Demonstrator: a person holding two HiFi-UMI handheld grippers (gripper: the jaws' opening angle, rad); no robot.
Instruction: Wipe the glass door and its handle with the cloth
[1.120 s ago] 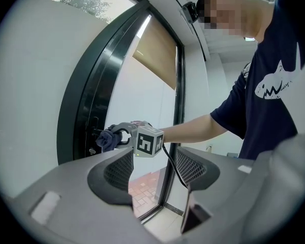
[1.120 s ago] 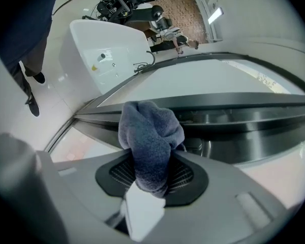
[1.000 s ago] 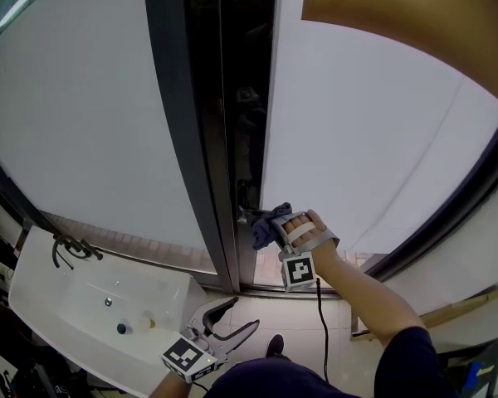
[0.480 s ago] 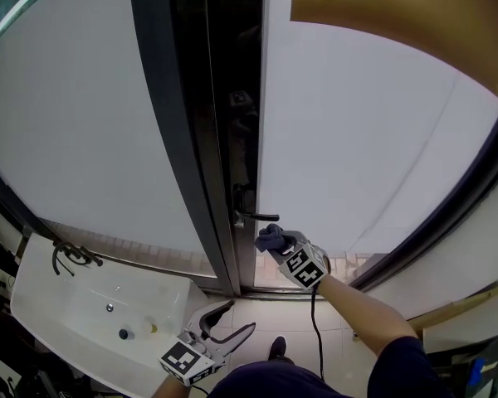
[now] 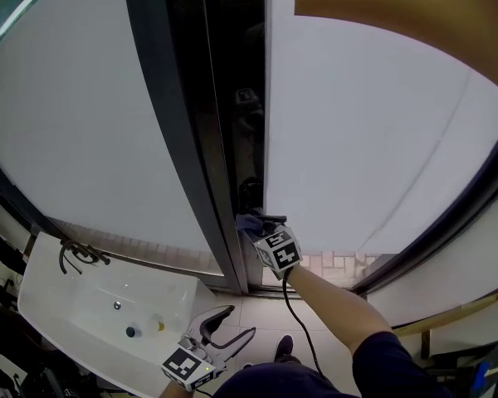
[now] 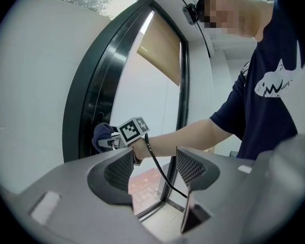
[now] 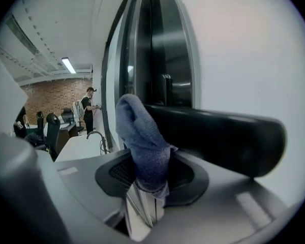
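Observation:
A frosted glass door [image 5: 373, 123] stands in a black frame [image 5: 183, 139]. Its black lever handle [image 7: 218, 133] lies close across the right gripper view, and shows small in the head view as the handle [image 5: 270, 218]. My right gripper [image 5: 261, 232] is shut on a blue-grey cloth [image 7: 142, 141], and the cloth [image 5: 249, 222] is pressed against the handle at the door's edge. My left gripper [image 5: 228, 328] hangs low near my body, open and holding nothing. The left gripper view shows the right gripper [image 6: 112, 142] with the cloth [image 6: 101, 135] at the door.
A white washbasin [image 5: 58, 305] with a dark tap [image 5: 79, 254] stands at the lower left. Red-tiled floor [image 5: 332, 264] shows beyond the glass. A cable [image 5: 295, 326] trails from my right gripper. In the right gripper view a person [image 7: 87, 108] stands far off among desks.
My right gripper has moved left and up with the cloth, from just below the lever onto the handle at the door's edge. The left gripper has stayed low.

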